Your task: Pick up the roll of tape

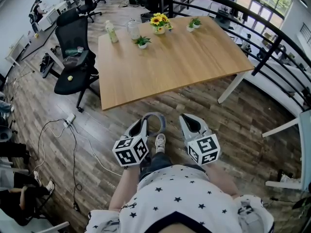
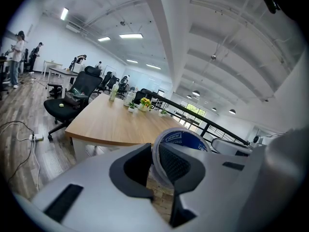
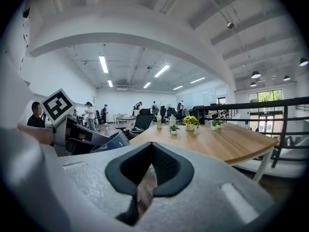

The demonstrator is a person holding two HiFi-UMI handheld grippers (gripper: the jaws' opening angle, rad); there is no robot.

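Note:
The roll of tape (image 2: 182,140), a white ring with a blue label, stands on edge between the jaws of my left gripper (image 2: 153,154), which is shut on its rim. In the head view the tape (image 1: 159,120) shows as a grey ring at the tip of the left gripper (image 1: 145,125), held in the air in front of the person above the wooden floor. My right gripper (image 1: 187,123) hangs beside it, shut with nothing between its pads. The right gripper view shows its closed jaws (image 3: 150,152), with the left gripper (image 3: 72,134) and the tape (image 3: 114,141) off to the left.
A wooden table (image 1: 170,67) stands ahead, bearing a bottle (image 1: 112,32), a jar (image 1: 133,29), sunflowers (image 1: 159,22) and small potted plants (image 1: 142,41). A black office chair (image 1: 73,62) sits left of it. A cable (image 1: 53,130) lies on the floor; a dark railing (image 1: 265,42) runs at right.

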